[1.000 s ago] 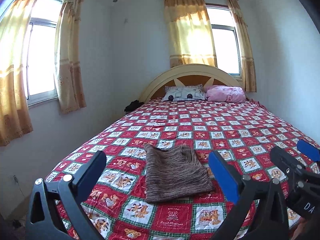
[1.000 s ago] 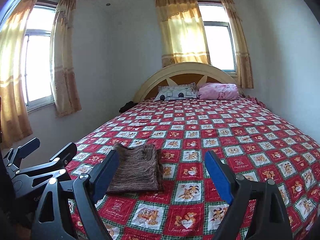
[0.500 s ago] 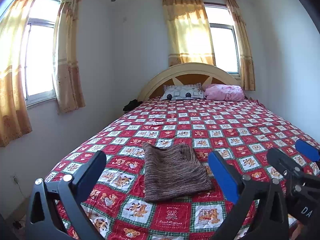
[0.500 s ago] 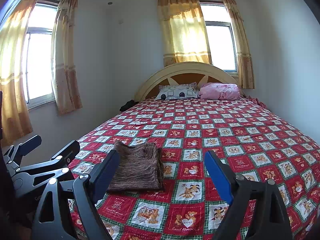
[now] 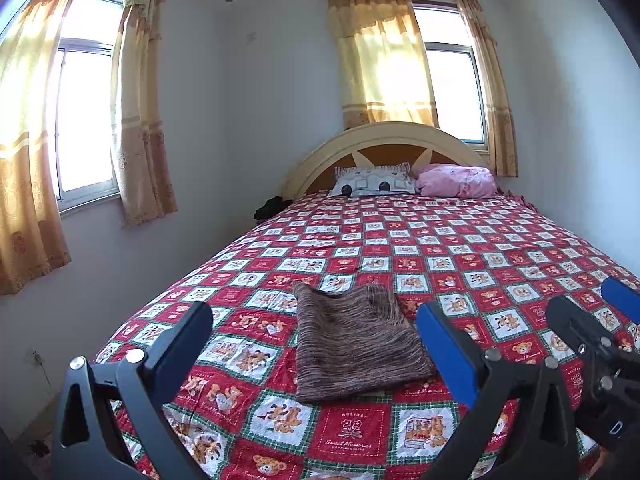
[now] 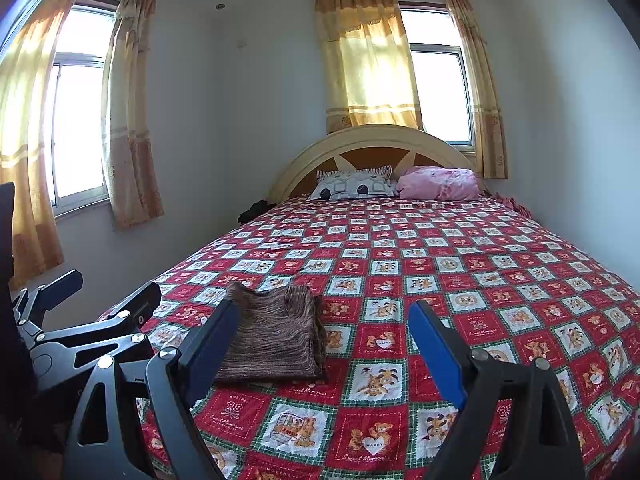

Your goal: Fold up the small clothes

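Bed (image 5: 500,240), one: covered by a red, white and green patchwork bedspread (image 6: 460,280) with teddy-bear squares; it serves as the work surface.

Pillows, two, at the headboard: one white patterned pillow (image 5: 374,184), one pink pillow (image 5: 458,180).

Brown knit garment (image 5: 352,344), one: lies near the foot of the bed toward its left side, already folded to a neat rectangle, apparently in several layers, though the count of layers is unclear from this angle. Judged light, soft and limp, not slippery or fragile; layers would slide apart if lifted by one corner. Best taken at the two near corners, pinching all layers together.

Left gripper (image 5: 316,344), one: jaws spread wide, empty, short of the garment.

Right gripper (image 6: 326,344), one: jaws wide apart, empty, over bare bedspread to the garment's right.
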Available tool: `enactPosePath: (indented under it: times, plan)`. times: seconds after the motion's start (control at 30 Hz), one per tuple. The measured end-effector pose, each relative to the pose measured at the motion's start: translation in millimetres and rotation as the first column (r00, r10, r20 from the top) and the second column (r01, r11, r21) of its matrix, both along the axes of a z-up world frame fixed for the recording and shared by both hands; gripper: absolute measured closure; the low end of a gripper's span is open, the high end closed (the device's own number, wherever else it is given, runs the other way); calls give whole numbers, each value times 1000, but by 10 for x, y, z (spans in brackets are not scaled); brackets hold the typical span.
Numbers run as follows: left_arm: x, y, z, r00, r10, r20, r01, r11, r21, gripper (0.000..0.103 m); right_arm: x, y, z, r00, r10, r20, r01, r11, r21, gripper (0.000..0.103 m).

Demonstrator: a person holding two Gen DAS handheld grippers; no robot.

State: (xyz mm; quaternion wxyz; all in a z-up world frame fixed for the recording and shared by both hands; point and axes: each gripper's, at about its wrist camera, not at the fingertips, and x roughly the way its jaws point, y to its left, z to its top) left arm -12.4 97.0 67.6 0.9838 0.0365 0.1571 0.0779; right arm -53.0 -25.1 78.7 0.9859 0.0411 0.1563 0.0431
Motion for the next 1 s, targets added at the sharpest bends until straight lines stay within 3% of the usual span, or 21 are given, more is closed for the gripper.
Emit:
enactPosePath:
  times: [0.4,0.57,0.73,1.0]
  plan:
    - [33,37,-4,999,51,0,-51,999,14,0,-1,-10,-23,1000,-1,-3,1,1000,-3,16]
    - [70,106,-10,999,52,-16,-52,998,-21,0,-1,-14,-26,1000,-1,-4,1,1000,-3,16]
    - [63,174,-24,1000,-9,-17,7,997,-79,0,-4,-12,-32,1000,-1,-4,1,1000,-4,16]
    - [122,172,-44,999,15,-36,-17,998,-52,0,-18,-72,-46,1000,-11,-2,11,1000,7,16]
